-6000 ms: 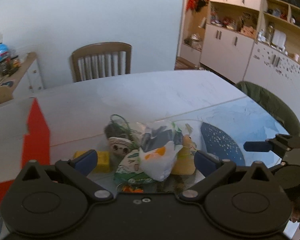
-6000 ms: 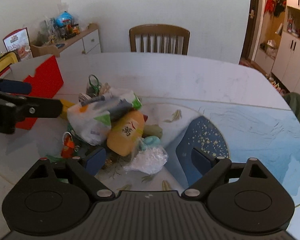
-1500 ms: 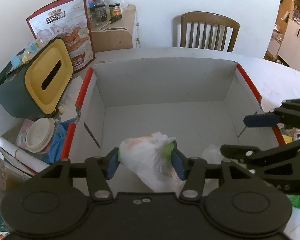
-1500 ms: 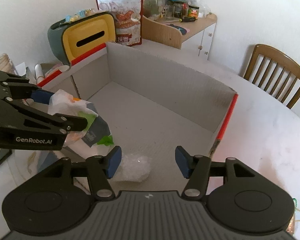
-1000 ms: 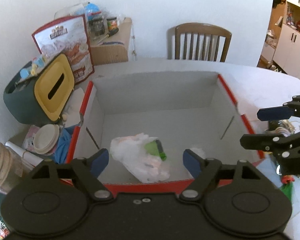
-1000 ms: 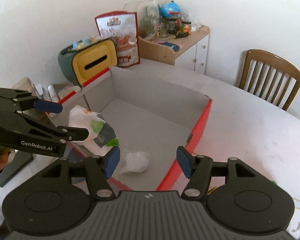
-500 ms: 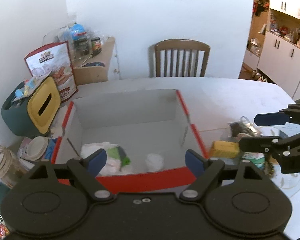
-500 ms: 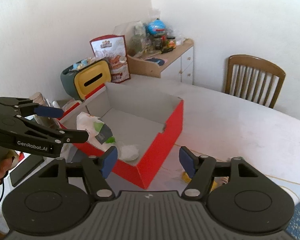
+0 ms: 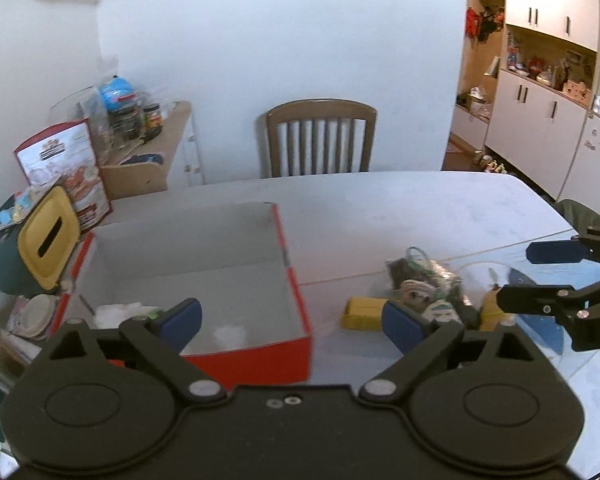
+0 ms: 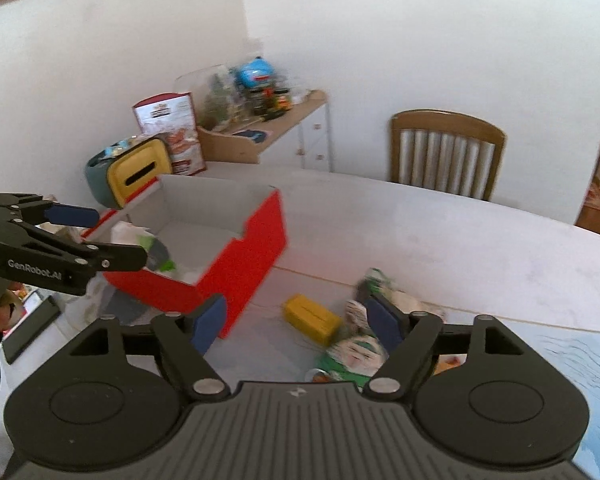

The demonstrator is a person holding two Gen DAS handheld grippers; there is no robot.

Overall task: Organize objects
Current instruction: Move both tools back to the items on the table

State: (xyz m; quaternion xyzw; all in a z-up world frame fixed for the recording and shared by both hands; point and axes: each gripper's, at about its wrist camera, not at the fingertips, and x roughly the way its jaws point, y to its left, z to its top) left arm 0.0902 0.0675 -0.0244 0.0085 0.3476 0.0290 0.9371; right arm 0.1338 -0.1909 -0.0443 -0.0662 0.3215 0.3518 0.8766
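Note:
A red cardboard box [image 9: 260, 354] [image 10: 244, 264] with a grey inside stands on the white table. In it lie a white plastic bag [image 9: 116, 314] [image 10: 130, 236] and a small clear packet [image 9: 230, 336]. To its right lies a pile: a yellow block [image 9: 362, 314] [image 10: 312, 320], a dark tangled bundle [image 9: 424, 276], a green-and-white packet [image 10: 352, 356] and an orange-yellow bottle [image 9: 490, 312]. My left gripper [image 9: 290, 322] [image 10: 100, 236] is open and holds nothing, above the box's near right corner. My right gripper [image 10: 296, 322] [image 9: 540, 276] is open and holds nothing, over the pile.
A wooden chair [image 9: 320, 138] [image 10: 446, 152] stands at the table's far side. A teal and yellow tissue holder [image 9: 32, 248] [image 10: 130, 170], a snack bag [image 9: 66, 168] and a cluttered side cabinet [image 10: 260, 128] sit left of the box. A blue placemat [image 10: 572, 356] lies at the right.
Both grippers have drawn back and swung right, away from the box toward the pile. The white bag and the clear packet stay in the box, let go earlier.

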